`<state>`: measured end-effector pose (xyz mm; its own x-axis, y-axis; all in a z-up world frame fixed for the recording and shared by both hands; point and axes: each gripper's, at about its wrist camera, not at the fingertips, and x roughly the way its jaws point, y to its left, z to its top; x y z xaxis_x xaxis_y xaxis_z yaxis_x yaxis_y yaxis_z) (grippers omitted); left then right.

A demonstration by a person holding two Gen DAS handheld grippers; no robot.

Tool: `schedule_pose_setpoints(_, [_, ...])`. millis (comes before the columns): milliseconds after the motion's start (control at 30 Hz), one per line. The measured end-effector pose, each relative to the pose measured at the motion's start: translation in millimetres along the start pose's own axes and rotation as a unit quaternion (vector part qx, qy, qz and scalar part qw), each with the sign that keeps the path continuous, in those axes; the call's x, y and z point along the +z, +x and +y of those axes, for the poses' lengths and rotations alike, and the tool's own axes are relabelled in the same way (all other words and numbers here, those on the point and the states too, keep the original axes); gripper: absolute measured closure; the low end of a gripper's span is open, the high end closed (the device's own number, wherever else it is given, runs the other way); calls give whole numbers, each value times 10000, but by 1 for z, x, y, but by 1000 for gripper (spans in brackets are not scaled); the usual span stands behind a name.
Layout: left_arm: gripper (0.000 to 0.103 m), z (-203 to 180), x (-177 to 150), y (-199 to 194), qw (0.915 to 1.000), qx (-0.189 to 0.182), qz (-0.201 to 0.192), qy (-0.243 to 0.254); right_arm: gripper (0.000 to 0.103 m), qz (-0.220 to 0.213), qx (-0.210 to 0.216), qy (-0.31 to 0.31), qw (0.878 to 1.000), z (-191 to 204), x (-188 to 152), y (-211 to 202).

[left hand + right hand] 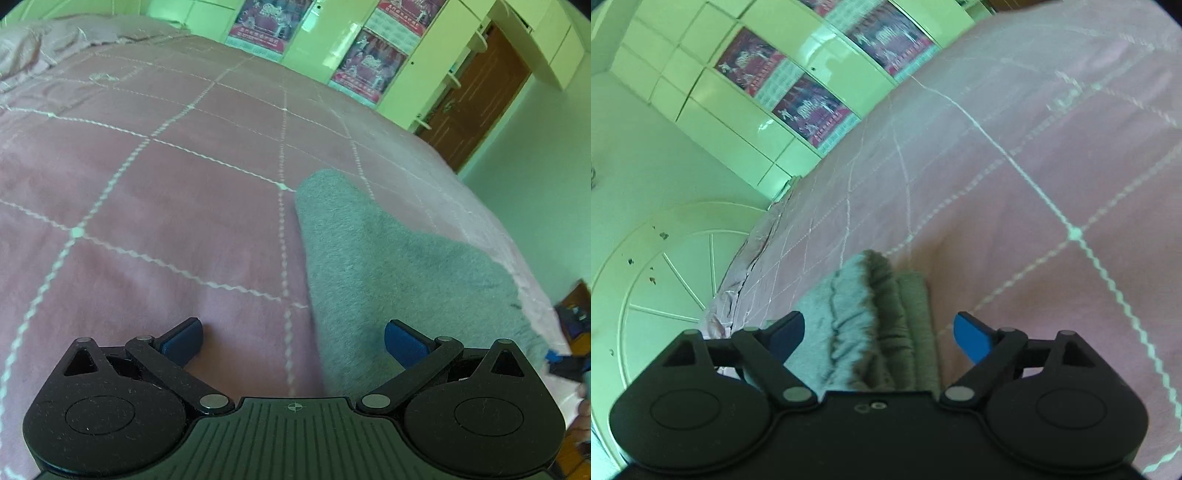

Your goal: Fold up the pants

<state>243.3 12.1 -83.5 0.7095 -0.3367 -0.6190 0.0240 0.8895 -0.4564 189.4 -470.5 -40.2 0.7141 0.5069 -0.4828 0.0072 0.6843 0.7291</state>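
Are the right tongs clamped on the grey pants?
No, the right tongs stand open, blue pads wide apart, with the gathered waistband of the grey pants lying loose between them.

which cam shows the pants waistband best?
Right wrist. The gathered waistband sits centered between the open right gripper fingers, ridges visible. Left wrist shows only flat grey pants fabric on the bed ahead of the open left gripper; no waistband.

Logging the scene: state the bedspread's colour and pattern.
Pink bedspread with a white stitched grid; clearest in the left wrist view.
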Motion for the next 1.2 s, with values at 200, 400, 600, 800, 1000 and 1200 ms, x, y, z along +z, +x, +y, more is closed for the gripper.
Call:
schedule_pose_setpoints(200, [0, 10, 6, 11, 9984, -436, 194, -287, 24, 128, 135, -31, 9998, -3, -5, 9])
schedule_pose_setpoints(400, [0, 18, 7, 16, 9977, -567, 188, -324, 33, 485, 941, 281, 9940, -4, 0, 24])
schedule_pose_setpoints(600, [0, 7, 3, 16, 9990, -405, 173, 54, 84, 929, 702, 54, 9932, 8, -2, 37])
schedule_pose_setpoints(800, [0, 8, 6, 15, 9987, -472, 208, 60, 94, 670, 701, 118, 9952, -3, -12, 16])
schedule_pose_setpoints(1000, [0, 7, 16, 14, 9968, -718, 356, 74, 67, 34, 847, 346, 9958, -5, -3, -6])
schedule_pose_setpoints(1200, [0, 7, 22, 38, 9907, -1143, 699, -250, 29, 374, 879, 577, 9937, -21, 6, 15])
